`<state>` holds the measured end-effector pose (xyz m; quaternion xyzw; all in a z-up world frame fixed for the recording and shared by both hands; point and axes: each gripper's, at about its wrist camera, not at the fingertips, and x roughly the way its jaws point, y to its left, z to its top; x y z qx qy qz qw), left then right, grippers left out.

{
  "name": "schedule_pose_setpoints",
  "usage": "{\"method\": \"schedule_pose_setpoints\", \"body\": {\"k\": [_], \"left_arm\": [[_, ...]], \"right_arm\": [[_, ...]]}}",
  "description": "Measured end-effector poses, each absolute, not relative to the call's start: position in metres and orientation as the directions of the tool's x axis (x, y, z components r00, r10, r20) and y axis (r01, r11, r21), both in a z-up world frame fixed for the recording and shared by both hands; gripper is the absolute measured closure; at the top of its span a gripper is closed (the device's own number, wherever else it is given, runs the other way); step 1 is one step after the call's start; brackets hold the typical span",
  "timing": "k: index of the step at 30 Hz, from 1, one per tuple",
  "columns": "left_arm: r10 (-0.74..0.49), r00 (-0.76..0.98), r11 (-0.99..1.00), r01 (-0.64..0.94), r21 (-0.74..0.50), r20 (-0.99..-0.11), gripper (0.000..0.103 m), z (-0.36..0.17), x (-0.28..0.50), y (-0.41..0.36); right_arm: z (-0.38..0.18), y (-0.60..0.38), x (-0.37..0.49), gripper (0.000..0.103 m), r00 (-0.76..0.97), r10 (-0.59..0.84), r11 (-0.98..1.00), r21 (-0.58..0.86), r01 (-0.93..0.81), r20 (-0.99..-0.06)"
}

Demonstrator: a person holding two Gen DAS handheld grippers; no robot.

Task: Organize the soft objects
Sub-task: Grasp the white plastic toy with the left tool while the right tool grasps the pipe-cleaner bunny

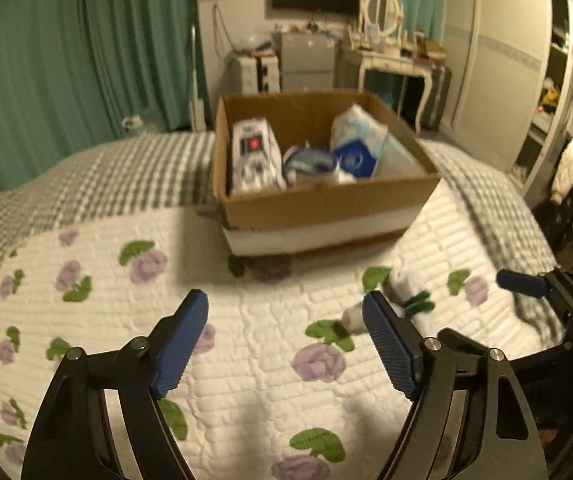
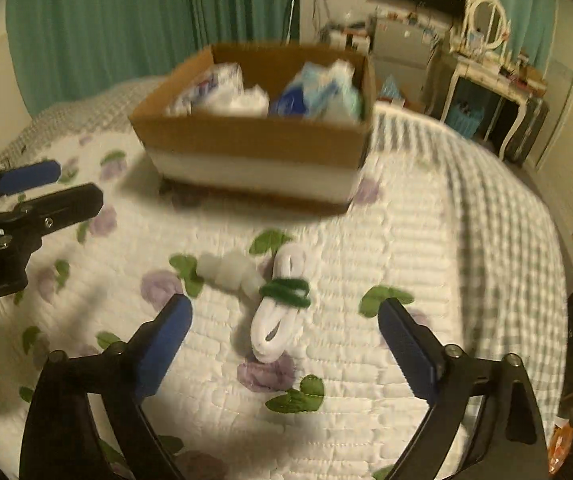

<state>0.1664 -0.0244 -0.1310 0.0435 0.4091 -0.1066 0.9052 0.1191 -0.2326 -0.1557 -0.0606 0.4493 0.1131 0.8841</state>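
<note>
With the right gripper spread wide over the white bundle lying on the bed just short of the cardboard box, and the left gripper equally wide and empty, a shallow pinch could snag the quilt.

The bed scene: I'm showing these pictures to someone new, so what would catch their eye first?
Probably the cardboard box standing in the middle of the flowered quilt, already holding several soft packages. Next, the white bundle tied with a green band, lying on the quilt right in front of the open right gripper.
</note>
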Motion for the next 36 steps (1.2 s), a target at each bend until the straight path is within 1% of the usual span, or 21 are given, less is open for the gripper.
{"method": "schedule_pose_setpoints", "body": {"k": [2, 3, 7, 8, 9, 10, 11, 12, 14, 17, 19, 23, 25, 27, 28, 29, 31, 32, 33, 36], "left_arm": [[-0.184, 0.608, 0.967, 0.252, -0.032, -0.773, 0.024, -0.146, 0.176, -0.028], [-0.194, 0.59, 0.965, 0.259, -0.044, -0.784, 0.024, -0.153, 0.18, -0.03], [-0.216, 0.538, 0.958, 0.279, -0.069, -0.815, 0.024, -0.177, 0.191, -0.037], [-0.218, 0.531, 0.956, 0.286, -0.069, -0.819, 0.024, -0.181, 0.192, -0.04], [-0.22, 0.524, 0.954, 0.293, -0.069, -0.823, 0.024, -0.185, 0.193, -0.042], [-0.225, 0.511, 0.95, 0.303, -0.071, -0.83, 0.024, -0.19, 0.195, -0.046], [-0.23, 0.5, 0.947, 0.311, -0.075, -0.835, 0.024, -0.194, 0.197, -0.048], [-0.235, 0.49, 0.945, 0.319, -0.078, -0.84, 0.024, -0.198, 0.199, -0.051], [-0.238, 0.475, 0.94, 0.332, -0.077, -0.847, 0.024, -0.204, 0.202, -0.056], [-0.243, 0.462, 0.932, 0.354, -0.074, -0.853, 0.024, -0.212, 0.205, -0.068], [-0.252, 0.455, 0.925, 0.372, -0.075, -0.854, 0.024, -0.215, 0.208, -0.077], [-0.266, 0.447, 0.909, 0.412, -0.067, -0.854, 0.024, -0.224, 0.21, -0.094], [-0.252, 0.458, 0.916, 0.397, -0.057, -0.853, 0.025, -0.23, 0.213, -0.097], [-0.269, 0.459, 0.922, 0.378, -0.089, -0.847, 0.025, -0.234, 0.216, -0.095], [-0.278, 0.464, 0.922, 0.374, -0.099, -0.841, 0.027, -0.235, 0.217, -0.094], [-0.28, 0.469, 0.92, 0.379, -0.095, -0.838, 0.031, -0.236, 0.216, -0.095], [-0.277, 0.464, 0.91, 0.407, -0.076, -0.841, 0.057, -0.238, 0.215, -0.099], [-0.294, 0.455, 0.905, 0.416, -0.091, -0.84, 0.063, -0.238, 0.213, -0.1], [-0.314, 0.444, 0.901, 0.418, -0.116, -0.839, 0.071, -0.237, 0.212, -0.099], [-0.322, 0.451, 0.908, 0.396, -0.136, -0.833, 0.074, -0.232, 0.207, -0.092]], "right_arm": [[-0.17, -0.229, 0.126, 0.013, 0.542, 0.145, 0.964, -0.006, -0.267, -0.828], [-0.179, -0.227, 0.13, 0.017, 0.524, 0.144, 0.962, -0.006, -0.273, -0.839], [-0.205, -0.228, 0.145, 0.026, 0.479, 0.125, 0.965, -0.006, -0.262, -0.869], [-0.213, -0.23, 0.149, 0.034, 0.459, 0.121, 0.967, 0.0, -0.254, -0.88], [-0.218, -0.232, 0.152, 0.045, 0.444, 0.117, 0.969, 0.003, -0.248, -0.888], [-0.223, -0.233, 0.154, 0.05, 0.434, 0.111, 0.97, 0.004, -0.242, -0.894], [-0.227, -0.236, 0.155, 0.059, 0.428, 0.101, 0.973, -0.001, -0.233, -0.898], [-0.228, -0.237, 0.155, 0.072, 0.432, 0.097, 0.974, -0.004, -0.226, -0.897], [-0.227, -0.242, 0.156, 0.087, 0.446, 0.08, 0.98, -0.012, -0.2, -0.891], [-0.225, -0.261, 0.158, 0.09, 0.474, 0.06, 0.993, 0.005, -0.118, -0.879], [-0.224, -0.269, 0.16, 0.09, 0.476, 0.075, 0.995, 0.033, -0.094, -0.876], [-0.225, -0.272, 0.161, 0.09, 0.477, 0.082, 0.995, 0.042, -0.094, -0.875], [-0.225, -0.275, 0.162, 0.09, 0.479, 0.088, 0.995, 0.051, -0.09, -0.874], [-0.225, -0.278, 0.162, 0.09, 0.48, 0.099, 0.994, 0.067, -0.084, -0.872], [-0.225, -0.279, 0.162, 0.09, 0.481, 0.101, 0.994, 0.07, -0.082, -0.871], [-0.224, -0.281, 0.163, 0.09, 0.482, 0.102, 0.994, 0.071, -0.082, -0.87], [-0.224, -0.281, 0.163, 0.09, 0.484, 0.098, 0.994, 0.066, -0.083, -0.869], [-0.224, -0.281, 0.164, 0.09, 0.486, 0.096, 0.995, 0.064, -0.083, -0.868], [-0.224, -0.28, 0.163, 0.09, 0.49, 0.094, 0.995, 0.062, -0.081, -0.867], [-0.222, -0.279, 0.16, 0.09, 0.504, 0.089, 0.995, 0.058, -0.077, -0.859]]}}
